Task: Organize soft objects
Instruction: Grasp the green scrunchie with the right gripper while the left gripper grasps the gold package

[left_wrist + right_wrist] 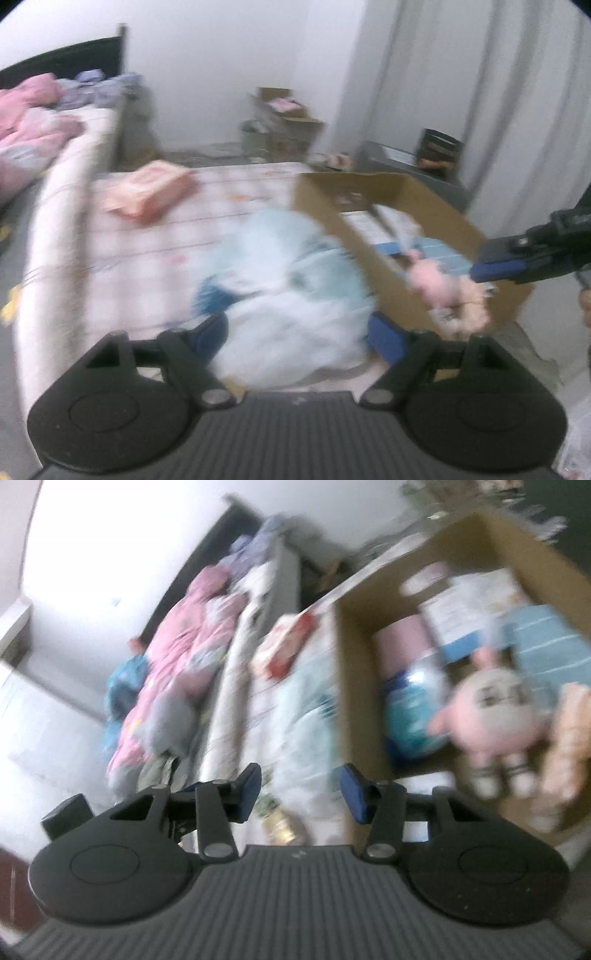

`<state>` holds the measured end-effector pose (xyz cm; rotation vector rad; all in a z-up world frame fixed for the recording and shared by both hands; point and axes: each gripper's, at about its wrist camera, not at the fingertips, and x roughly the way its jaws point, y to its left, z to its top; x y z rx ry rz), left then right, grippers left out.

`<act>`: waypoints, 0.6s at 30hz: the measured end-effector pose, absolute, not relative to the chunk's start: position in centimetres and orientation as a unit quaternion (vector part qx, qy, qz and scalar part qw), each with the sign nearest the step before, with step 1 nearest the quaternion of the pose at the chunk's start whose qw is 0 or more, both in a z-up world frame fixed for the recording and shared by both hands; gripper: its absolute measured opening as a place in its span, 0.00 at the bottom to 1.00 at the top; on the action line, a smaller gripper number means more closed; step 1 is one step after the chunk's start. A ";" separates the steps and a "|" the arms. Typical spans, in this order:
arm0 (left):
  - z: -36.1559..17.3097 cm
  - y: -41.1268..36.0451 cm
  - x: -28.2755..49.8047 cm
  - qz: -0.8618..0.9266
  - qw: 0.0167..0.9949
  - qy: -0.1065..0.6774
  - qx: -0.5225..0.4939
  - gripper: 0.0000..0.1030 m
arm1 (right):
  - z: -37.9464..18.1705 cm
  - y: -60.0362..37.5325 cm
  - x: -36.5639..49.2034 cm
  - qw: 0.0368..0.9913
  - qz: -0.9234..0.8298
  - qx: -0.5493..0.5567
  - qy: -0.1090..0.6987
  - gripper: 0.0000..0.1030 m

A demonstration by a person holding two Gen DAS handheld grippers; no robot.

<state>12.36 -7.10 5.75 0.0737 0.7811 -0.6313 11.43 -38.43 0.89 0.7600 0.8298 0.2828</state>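
Lying directly ahead of the left hand-held gripper (299,332), whose jaws stand apart around but not visibly pressing it, the pale blue soft bundle (291,280) rests on the bed (147,236), just left of the cardboard box (369,192).

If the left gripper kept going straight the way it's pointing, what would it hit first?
Most likely the pale blue and white soft bundle lying on the bed: it sits right between and just ahead of the left gripper, whose jaws stand open. The frame is blurred, so how near it lies is unclear.
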 end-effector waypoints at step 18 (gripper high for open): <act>-4.6 -5.8 10.6 -0.308 0.866 0.367 0.141 0.81 | -2.4 -19.3 26.2 0.772 0.227 0.213 0.554 0.51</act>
